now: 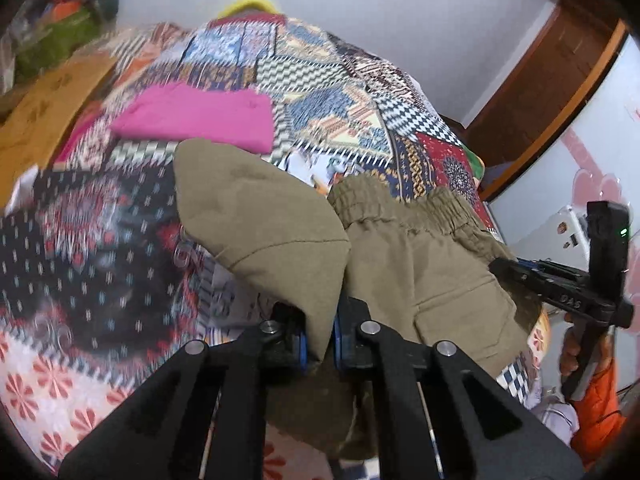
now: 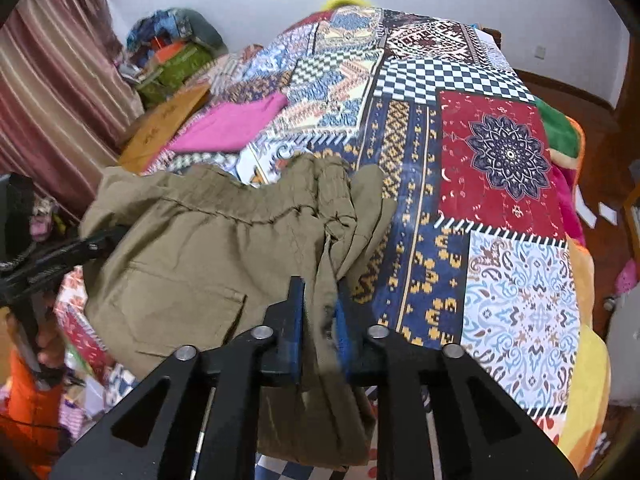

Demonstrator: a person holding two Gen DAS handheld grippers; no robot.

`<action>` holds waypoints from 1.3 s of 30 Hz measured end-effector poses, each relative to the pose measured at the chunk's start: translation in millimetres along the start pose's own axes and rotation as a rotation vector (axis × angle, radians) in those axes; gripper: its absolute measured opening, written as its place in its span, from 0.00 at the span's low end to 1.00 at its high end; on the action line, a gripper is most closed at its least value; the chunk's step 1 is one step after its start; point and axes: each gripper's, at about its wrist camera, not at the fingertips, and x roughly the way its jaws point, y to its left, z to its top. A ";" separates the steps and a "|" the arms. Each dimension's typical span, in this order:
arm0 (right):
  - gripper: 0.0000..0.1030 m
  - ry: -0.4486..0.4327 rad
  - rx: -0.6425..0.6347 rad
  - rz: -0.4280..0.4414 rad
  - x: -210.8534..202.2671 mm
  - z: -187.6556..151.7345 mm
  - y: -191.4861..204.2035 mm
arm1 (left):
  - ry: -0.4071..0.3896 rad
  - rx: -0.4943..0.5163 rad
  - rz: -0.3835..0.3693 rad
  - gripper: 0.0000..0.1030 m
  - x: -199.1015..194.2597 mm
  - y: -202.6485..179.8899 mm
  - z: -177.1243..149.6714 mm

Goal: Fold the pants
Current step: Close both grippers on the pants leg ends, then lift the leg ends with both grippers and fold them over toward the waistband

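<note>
- Left wrist view: the left gripper [image 1: 320, 344] is clamped on a fold of the olive pants [image 1: 420, 264], cloth pinched between its blue pads. One part of the pants is lifted and curls toward the camera; the elastic waistband [image 1: 404, 204] lies on the patchwork bedspread [image 1: 340, 92]. A folded pink garment [image 1: 200, 114] lies further back, apart from the pants.
- To do this well, I judge the left grip should hold firm and rise level, so the cloth does not slip or bunch.
- Right wrist view: the right gripper [image 2: 320, 320] is clenched on another edge of the pants [image 2: 180, 248], which hang over the near edge of the bed.
- Both grips should travel together and lay the held cloth flat on the bedspread [image 2: 500, 152], edges matched, before letting go; uneven pull would skew the fold.
</note>
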 end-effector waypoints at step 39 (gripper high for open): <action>0.10 -0.073 -0.091 -0.012 1.0 51.8 31.2 | -0.085 0.042 0.023 0.05 -0.3 1.4 42.7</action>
